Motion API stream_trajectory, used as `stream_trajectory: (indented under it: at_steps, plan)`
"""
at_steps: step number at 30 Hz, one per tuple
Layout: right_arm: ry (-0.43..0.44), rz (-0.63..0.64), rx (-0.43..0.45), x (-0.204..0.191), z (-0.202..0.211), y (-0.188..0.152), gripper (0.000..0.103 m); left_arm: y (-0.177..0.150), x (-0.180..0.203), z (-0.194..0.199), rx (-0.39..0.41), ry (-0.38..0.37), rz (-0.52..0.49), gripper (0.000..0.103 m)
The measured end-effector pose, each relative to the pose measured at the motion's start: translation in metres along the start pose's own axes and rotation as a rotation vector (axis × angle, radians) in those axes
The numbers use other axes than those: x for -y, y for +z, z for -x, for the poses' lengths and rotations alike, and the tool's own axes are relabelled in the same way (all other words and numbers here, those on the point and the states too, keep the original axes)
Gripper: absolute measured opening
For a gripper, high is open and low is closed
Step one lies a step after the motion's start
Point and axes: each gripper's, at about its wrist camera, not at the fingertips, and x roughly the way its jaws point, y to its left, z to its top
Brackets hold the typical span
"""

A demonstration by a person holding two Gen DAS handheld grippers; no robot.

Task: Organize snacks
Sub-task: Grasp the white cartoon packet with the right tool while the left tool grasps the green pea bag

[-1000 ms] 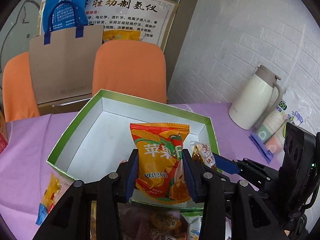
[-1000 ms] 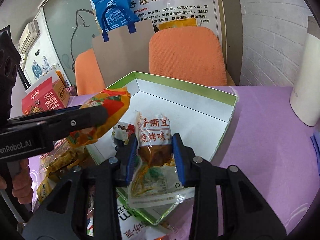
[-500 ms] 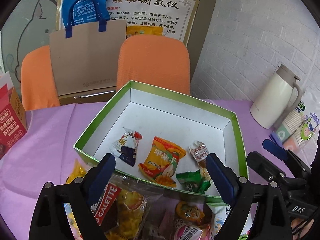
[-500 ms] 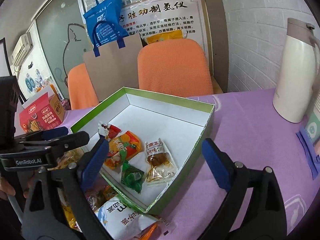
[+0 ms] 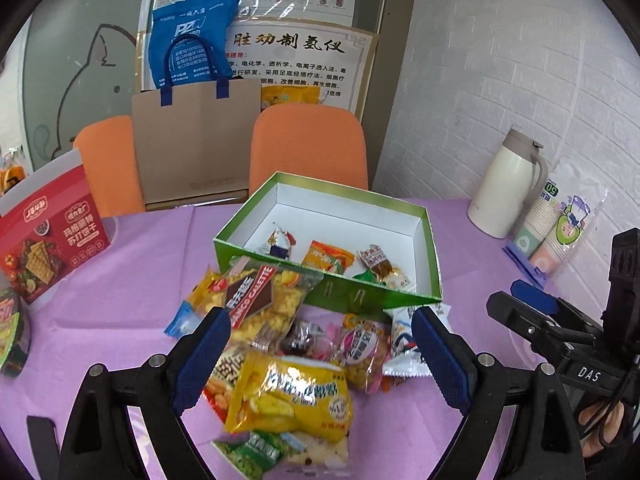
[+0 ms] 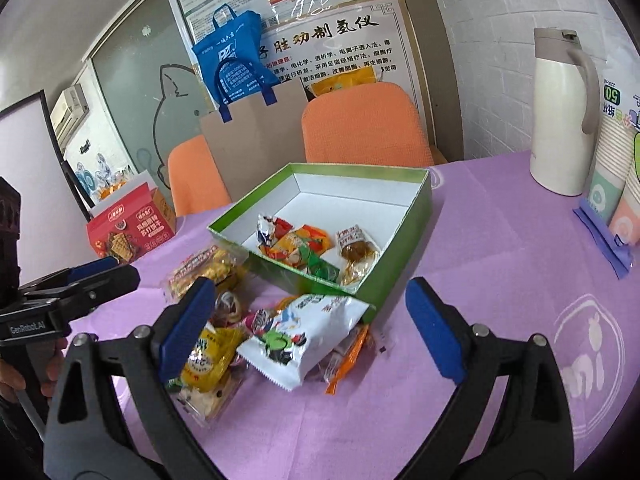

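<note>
A green box [image 5: 428,236] [image 6: 424,196] with a white inside sits on the purple tablecloth. Inside lie an orange packet [image 5: 327,258] [image 6: 304,242], a brown-filled clear packet [image 6: 356,248] [image 5: 378,260], a small white-and-red packet [image 5: 278,242] and a green one [image 6: 320,270]. A heap of loose snacks lies in front of the box: a yellow bag [image 5: 292,396], a chocolate-label bag [image 5: 256,300], a white bag [image 6: 304,332]. My left gripper [image 5: 320,356] hangs open over the heap, holding nothing. My right gripper [image 6: 312,332] is open too, above the white bag.
A white thermos jug [image 5: 506,184] [image 6: 560,112] and sleeves of paper cups [image 5: 556,228] stand at the right by the brick wall. A red cracker box [image 5: 48,224] [image 6: 128,228] stands at the left. Orange chairs [image 5: 308,144] and a paper bag [image 5: 192,140] are behind the table.
Both grippers let go of their packets into the box, opened wide and pulled back toward me. The orange packet and the brown-filled packet now lie inside the box.
</note>
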Motion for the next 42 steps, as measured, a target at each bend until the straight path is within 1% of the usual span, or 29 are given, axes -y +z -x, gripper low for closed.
stream_trajectory:
  at_steps: [3, 6, 8, 11, 12, 13, 14, 15, 18, 20, 22, 23, 25, 26, 27, 29, 30, 32, 34, 35, 38, 41, 42]
  plan:
    - [-0.012, 0.045, -0.041, -0.012, -0.007, -0.014, 0.096, -0.028, -0.007, 0.012, 0.006, 0.006, 0.004, 0.094]
    - [-0.062, 0.102, -0.070, -0.028, -0.022, -0.023, 0.096, -0.055, -0.019, 0.020, -0.012, 0.007, 0.047, 0.094]
    - [-0.083, 0.144, -0.069, -0.038, -0.030, -0.028, 0.096, -0.072, -0.029, 0.021, -0.030, 0.007, 0.085, 0.094]
    - [-0.140, 0.194, -0.074, -0.049, -0.046, -0.035, 0.095, -0.096, -0.042, 0.024, -0.058, 0.005, 0.128, 0.094]
    - [-0.168, 0.211, -0.085, -0.051, -0.054, -0.037, 0.094, -0.102, -0.046, 0.024, -0.066, 0.000, 0.138, 0.094]
    - [-0.195, 0.221, -0.095, -0.051, -0.058, -0.040, 0.090, -0.107, -0.050, 0.024, -0.071, -0.008, 0.147, 0.094]
    - [-0.218, 0.234, -0.107, -0.050, -0.063, -0.043, 0.075, -0.112, -0.053, 0.024, -0.076, -0.017, 0.153, 0.094]
    - [-0.216, 0.245, -0.125, -0.049, -0.066, -0.047, 0.067, -0.115, -0.056, 0.023, -0.079, -0.023, 0.155, 0.094]
    - [-0.205, 0.254, -0.123, -0.048, -0.051, -0.057, 0.065, -0.120, -0.059, 0.016, -0.091, -0.036, 0.144, 0.093]
    - [-0.163, 0.246, -0.141, -0.050, -0.036, -0.068, 0.065, -0.121, -0.061, 0.011, -0.088, -0.066, 0.136, 0.091]
    - [-0.118, 0.255, -0.158, -0.054, -0.020, -0.084, 0.065, -0.119, -0.063, 0.004, -0.095, -0.086, 0.125, 0.084]
    - [-0.098, 0.269, -0.169, -0.056, -0.013, -0.094, 0.065, -0.117, -0.063, 0.000, -0.099, -0.091, 0.118, 0.083]
    - [-0.074, 0.300, -0.219, -0.058, -0.005, -0.115, 0.065, -0.111, -0.064, -0.008, -0.100, -0.104, 0.096, 0.082]
    - [-0.085, 0.305, -0.228, -0.058, -0.002, -0.123, 0.067, -0.108, -0.065, -0.012, -0.099, -0.109, 0.088, 0.082]
    - [-0.109, 0.302, -0.229, -0.057, 0.001, -0.130, 0.072, -0.105, -0.066, -0.016, -0.099, -0.114, 0.082, 0.082]
    - [-0.154, 0.272, -0.230, -0.053, 0.007, -0.138, 0.080, -0.100, -0.067, -0.025, -0.109, -0.116, 0.078, 0.082]
    - [-0.162, 0.238, -0.223, -0.050, 0.011, -0.139, 0.081, -0.100, -0.066, -0.029, -0.119, -0.116, 0.074, 0.082]
    - [-0.153, 0.170, -0.210, -0.044, 0.017, -0.137, 0.083, -0.102, -0.066, -0.035, -0.146, -0.122, 0.072, 0.066]
    - [-0.138, 0.112, -0.199, -0.040, 0.021, -0.134, 0.083, -0.108, -0.065, -0.036, -0.158, -0.106, 0.069, 0.045]
    - [-0.130, 0.094, -0.196, -0.040, 0.021, -0.133, 0.083, -0.111, -0.066, -0.035, -0.170, -0.105, 0.075, 0.039]
    - [-0.126, 0.064, -0.203, -0.041, 0.016, -0.130, 0.083, -0.122, -0.069, -0.027, -0.184, -0.137, 0.125, 0.037]
    - [-0.132, 0.055, -0.206, -0.043, 0.015, -0.132, 0.084, -0.132, -0.062, -0.016, -0.195, -0.178, 0.127, 0.037]
    - [-0.134, 0.050, -0.206, -0.043, 0.014, -0.134, 0.083, -0.135, -0.060, -0.013, -0.200, -0.173, 0.126, 0.038]
